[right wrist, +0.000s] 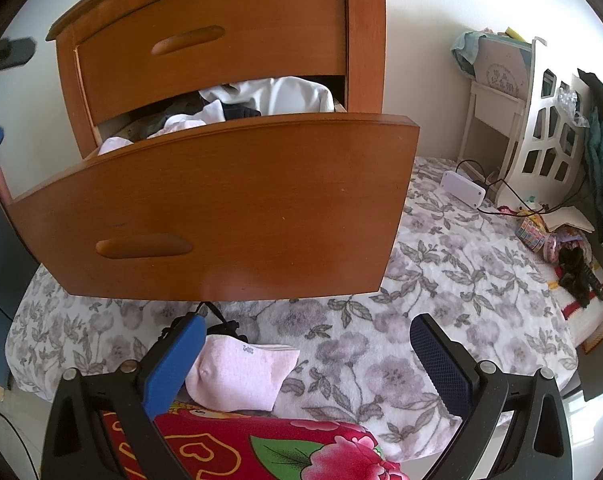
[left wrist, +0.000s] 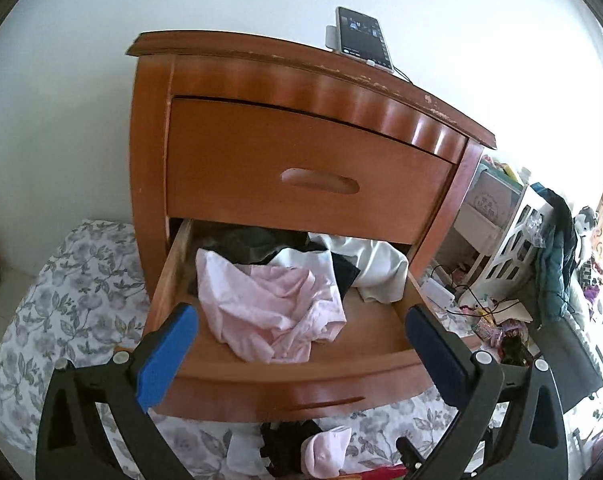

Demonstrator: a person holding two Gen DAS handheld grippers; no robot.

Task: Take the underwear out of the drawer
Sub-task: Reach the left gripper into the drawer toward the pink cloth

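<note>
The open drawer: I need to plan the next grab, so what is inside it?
The open drawer holds a crumpled pink garment in front, with white cloth and dark clothing behind. Whatever lies beneath them is covered.

Glossy wooden drawer (left wrist: 285, 380), soft cloth underwear (left wrist: 269, 304)

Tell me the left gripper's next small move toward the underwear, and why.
Probably ease the left gripper down onto the pink underwear: its jaws stand open and empty, and the garment lies on top at the front of the open drawer.
</note>
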